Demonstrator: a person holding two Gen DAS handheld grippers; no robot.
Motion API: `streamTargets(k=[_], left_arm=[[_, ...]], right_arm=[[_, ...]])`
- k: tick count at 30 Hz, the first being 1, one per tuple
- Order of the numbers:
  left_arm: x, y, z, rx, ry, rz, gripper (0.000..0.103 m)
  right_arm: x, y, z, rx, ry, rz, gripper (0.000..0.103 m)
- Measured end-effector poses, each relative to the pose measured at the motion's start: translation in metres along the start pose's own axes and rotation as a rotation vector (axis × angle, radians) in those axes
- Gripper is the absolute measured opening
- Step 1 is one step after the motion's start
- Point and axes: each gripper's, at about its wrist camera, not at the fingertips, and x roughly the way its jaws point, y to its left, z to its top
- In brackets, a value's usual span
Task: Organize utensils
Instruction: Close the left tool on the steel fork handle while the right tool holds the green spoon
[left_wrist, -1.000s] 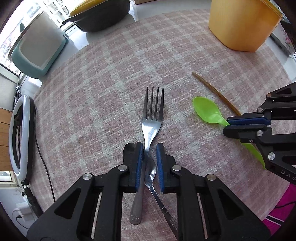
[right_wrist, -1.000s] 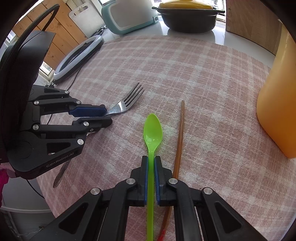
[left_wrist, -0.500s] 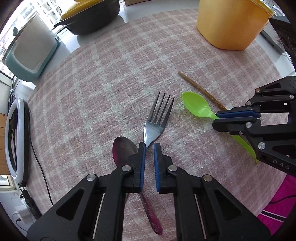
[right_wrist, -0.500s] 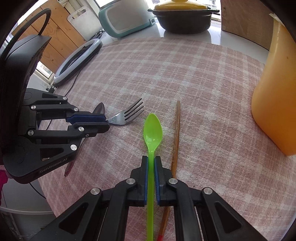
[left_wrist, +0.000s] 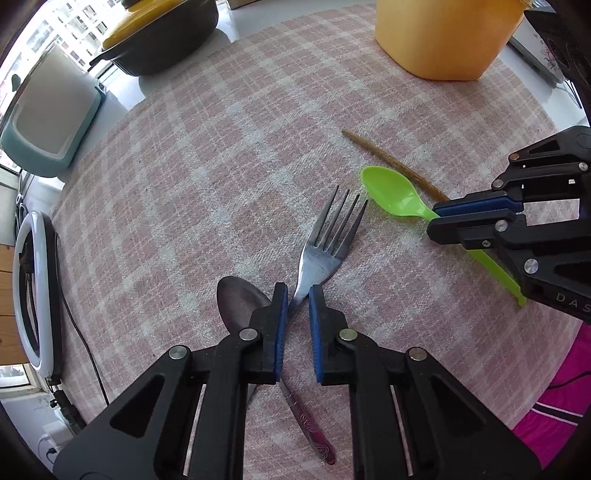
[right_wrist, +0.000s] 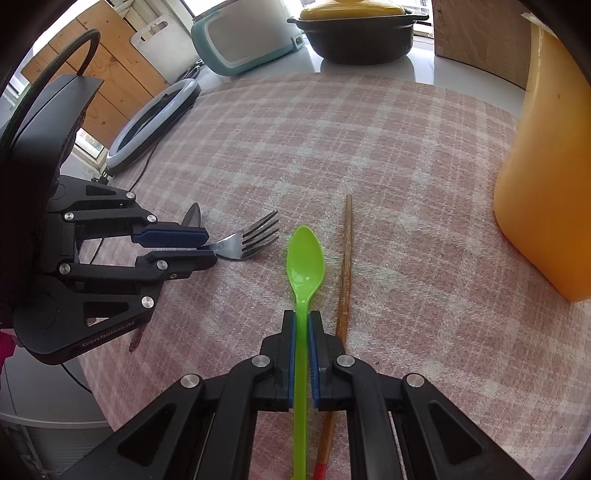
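Note:
A steel fork lies with its neck between the blue pads of my left gripper, which is shut on it; its tines point toward the green spoon. Just left of and under that gripper rests a metal spoon with a patterned handle. My right gripper is shut on the green spoon's handle, bowl forward on the cloth. A wooden chopstick lies right beside it. In the right wrist view the left gripper holds the fork at left.
A pink checked cloth covers the table. An orange container stands at the right. At the back sit a black pot with a yellow lid and a teal appliance. A ring light lies off the cloth's left edge.
My left gripper has closed on the fork and swung its tines to the right, toward the green spoon, uncovering the metal spoon beneath. The right gripper and green spoon have hardly moved.

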Motion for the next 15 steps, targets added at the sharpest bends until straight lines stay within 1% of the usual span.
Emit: streamTargets(k=[1, 3, 5, 6, 8, 10, 13, 14, 15], left_arm=[[-0.001, -0.002, -0.001, 0.010, 0.003, -0.006, 0.009], [-0.002, -0.010, -0.004, 0.057, 0.009, 0.017, 0.009], [-0.002, -0.013, -0.005, 0.077, 0.018, 0.032, 0.010], [-0.001, -0.011, -0.005, 0.069, 0.030, 0.027, 0.017], [0.001, -0.006, -0.006, 0.057, 0.040, 0.006, 0.025], [0.004, -0.005, -0.010, 0.077, 0.048, 0.014, 0.025], [0.002, -0.011, -0.016, 0.137, 0.023, 0.030, 0.024], [0.004, -0.012, -0.016, 0.137, 0.016, 0.027, 0.013], [0.004, -0.010, -0.016, 0.125, 0.012, 0.026, 0.013]], right_arm=[[-0.001, -0.001, 0.000, 0.000, -0.001, 0.000, 0.004], [0.000, -0.001, 0.000, 0.001, 0.000, 0.005, 0.004], [0.000, -0.001, 0.001, 0.001, 0.002, 0.006, 0.004], [0.000, -0.002, 0.001, 0.002, 0.002, 0.006, 0.004], [0.001, -0.003, 0.000, 0.007, 0.002, 0.010, 0.004], [0.000, -0.004, 0.000, 0.013, 0.003, 0.012, 0.004], [-0.002, -0.006, -0.002, 0.020, 0.002, 0.010, 0.004], [-0.003, -0.007, -0.002, 0.022, 0.001, 0.009, 0.004], [-0.003, -0.007, -0.002, 0.024, 0.001, 0.008, 0.004]])
